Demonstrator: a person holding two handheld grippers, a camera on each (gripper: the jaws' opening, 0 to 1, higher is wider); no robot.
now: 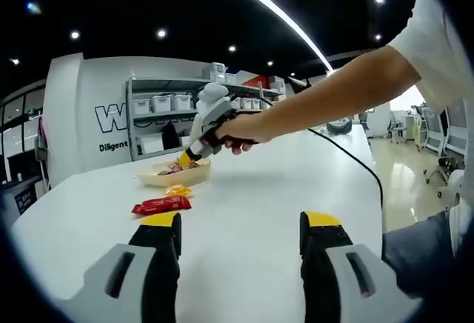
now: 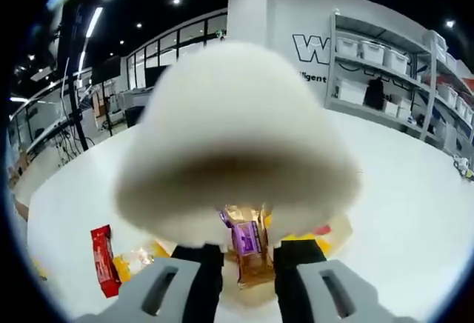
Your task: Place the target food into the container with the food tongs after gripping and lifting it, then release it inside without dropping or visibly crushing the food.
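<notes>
1. Snack packets, glossy, are seen lying in the shallow beige container [image 1: 175, 174] on the white table [image 1: 252, 204].
2. A purple packet [image 2: 246, 238] is seen between the right gripper [image 2: 248, 264] jaws; contact cannot be told.
3. The left gripper [image 1: 241, 227] is held wide open, with nothing in it.
4. A blurred white rounded shape [image 2: 237, 138] hides much there.
5. A red wrapper [image 1: 161, 204] lies flat on the table.

You work at a broad white table [image 1: 252, 190] in an office hall. Behind it, a white wall with black lettering [image 1: 111, 119], grey metal shelving holding white bins [image 2: 374, 60], a black ceiling with spotlights [image 1: 161, 33], and a glossy pale floor [image 1: 404, 167].
</notes>
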